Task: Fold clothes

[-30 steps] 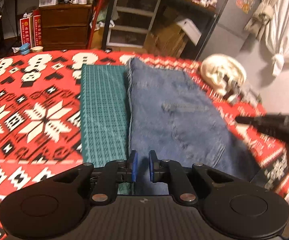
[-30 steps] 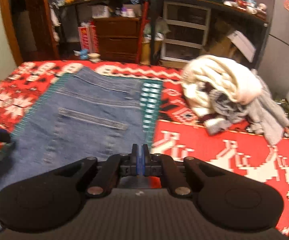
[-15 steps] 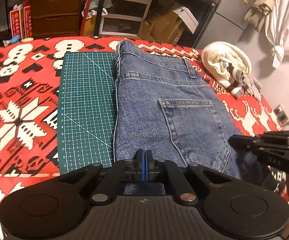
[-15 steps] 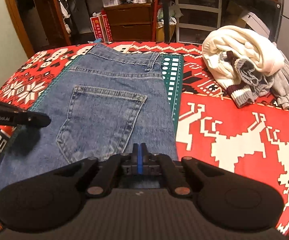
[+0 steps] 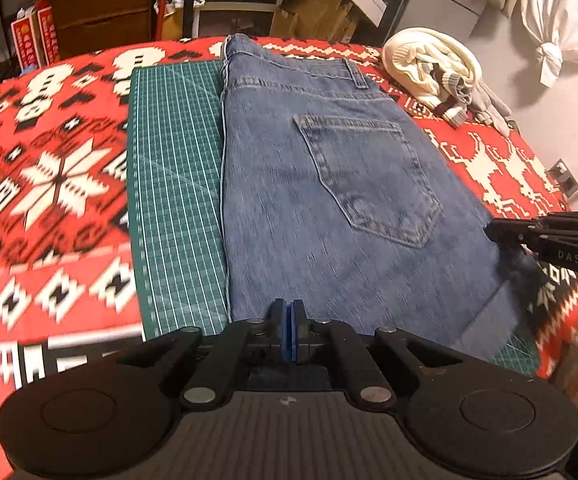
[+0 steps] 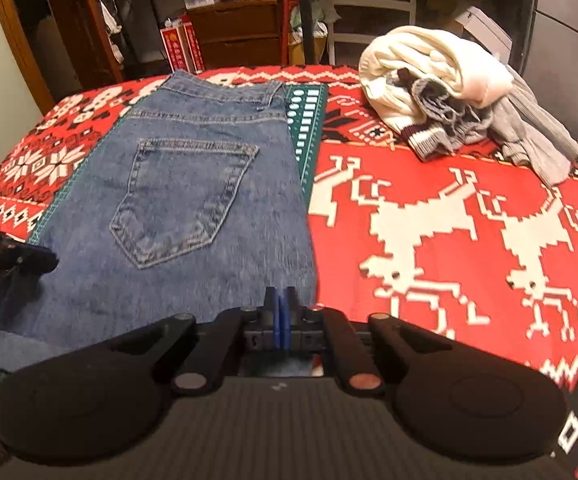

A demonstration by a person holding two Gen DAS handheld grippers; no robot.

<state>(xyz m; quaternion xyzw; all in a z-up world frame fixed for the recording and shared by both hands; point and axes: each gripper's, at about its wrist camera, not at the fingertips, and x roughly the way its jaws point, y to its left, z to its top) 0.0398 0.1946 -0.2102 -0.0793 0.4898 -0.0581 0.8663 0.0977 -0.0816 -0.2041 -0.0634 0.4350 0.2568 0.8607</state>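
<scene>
Blue jeans lie flat on a green cutting mat, back pocket up and waistband at the far end. My left gripper is shut at the near edge of the jeans, with denim showing under its pads. My right gripper is shut at the near right corner of the denim. In the left wrist view the right gripper hovers at the jeans' right edge, with raised dark denim beneath it. In the right wrist view the left gripper stands over a rising fold.
A red and white patterned blanket covers the surface. A heap of cream and grey clothes lies at the far right. Drawers, shelves and boxes stand beyond the far edge. A grey wall is on the right.
My left gripper went from open to shut at the jeans' near edge. Both grippers have risen, so the views look down on more of the jeans.
</scene>
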